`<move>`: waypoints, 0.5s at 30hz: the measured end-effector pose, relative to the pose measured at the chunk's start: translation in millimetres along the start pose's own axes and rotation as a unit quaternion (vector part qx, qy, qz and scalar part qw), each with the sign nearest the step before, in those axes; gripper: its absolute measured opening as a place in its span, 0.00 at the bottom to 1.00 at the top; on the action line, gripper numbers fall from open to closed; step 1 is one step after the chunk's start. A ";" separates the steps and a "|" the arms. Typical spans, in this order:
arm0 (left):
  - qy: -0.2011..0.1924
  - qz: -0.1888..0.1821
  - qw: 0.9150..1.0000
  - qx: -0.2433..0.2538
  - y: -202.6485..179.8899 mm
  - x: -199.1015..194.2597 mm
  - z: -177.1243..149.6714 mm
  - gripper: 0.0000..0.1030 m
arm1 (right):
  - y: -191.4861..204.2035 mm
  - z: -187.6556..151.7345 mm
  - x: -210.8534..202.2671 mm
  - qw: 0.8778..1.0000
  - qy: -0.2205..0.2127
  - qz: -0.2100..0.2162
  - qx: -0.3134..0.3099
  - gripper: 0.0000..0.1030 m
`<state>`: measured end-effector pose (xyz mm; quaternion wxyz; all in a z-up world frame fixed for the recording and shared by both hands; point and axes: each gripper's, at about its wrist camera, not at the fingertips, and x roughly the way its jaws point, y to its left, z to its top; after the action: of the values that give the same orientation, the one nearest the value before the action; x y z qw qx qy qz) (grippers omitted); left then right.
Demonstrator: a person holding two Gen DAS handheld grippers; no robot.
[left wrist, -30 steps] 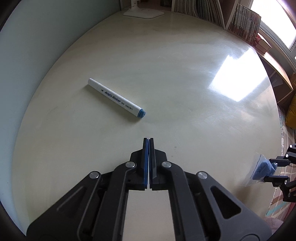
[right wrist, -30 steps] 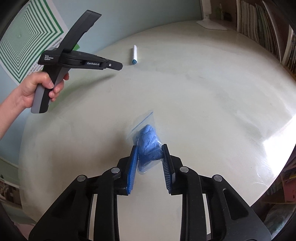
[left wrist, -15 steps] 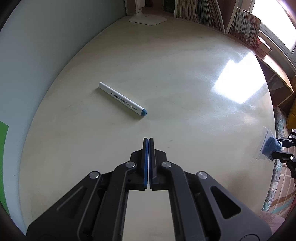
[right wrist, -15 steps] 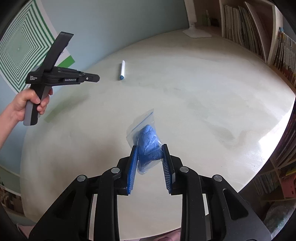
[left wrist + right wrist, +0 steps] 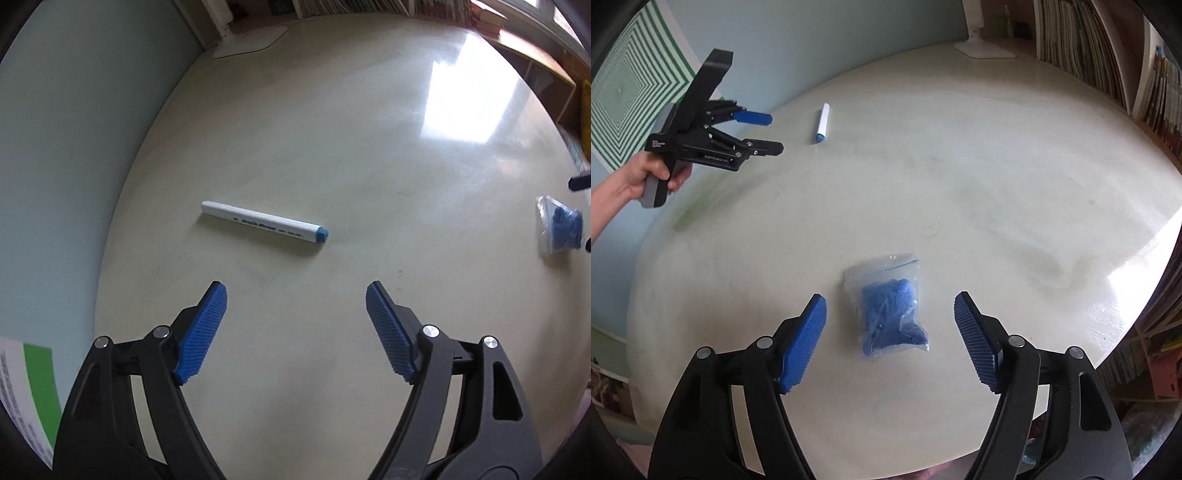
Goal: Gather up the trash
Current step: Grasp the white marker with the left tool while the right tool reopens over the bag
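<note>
Both grippers are opening over the table (image 5: 960,184): the left gripper (image 5: 295,325) above the marker (image 5: 264,223), the right gripper (image 5: 890,339) straddling the bag (image 5: 890,314) untouched, apparently. Next: descend, pinch.

Sunlit round table (image 5: 960,184), bookshelves (image 5: 1089,48) behind

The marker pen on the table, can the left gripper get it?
Probably yes. The marker pen lies alone on the table just ahead of the left gripper, whose jaws are opening with nothing between them.
</note>
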<state>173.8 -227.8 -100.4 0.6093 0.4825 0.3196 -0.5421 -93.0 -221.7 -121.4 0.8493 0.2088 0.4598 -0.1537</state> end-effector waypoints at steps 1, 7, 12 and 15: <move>0.000 0.006 1.000 0.019 2.1 4.1 2.5 0.73 | 0.2 0.8 2.1 1.000 0.002 0.001 -0.002 0.71; -0.012 0.015 0.994 0.106 13.0 26.9 17.4 0.81 | -0.1 5.0 17.2 1.000 0.015 -0.002 0.000 0.71; -0.029 -0.005 0.979 0.203 8.7 47.2 22.0 0.81 | -1.6 10.9 26.6 1.000 0.008 -0.010 -0.001 0.71; -0.051 -0.010 0.962 0.267 6.7 49.2 27.8 0.89 | -5.5 19.4 31.1 1.000 0.006 -0.009 -0.004 0.70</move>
<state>186.8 -271.5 -134.5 0.4685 0.5964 0.1362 -0.6374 -65.2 -238.2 -139.3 0.8461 0.2024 0.4670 -0.1585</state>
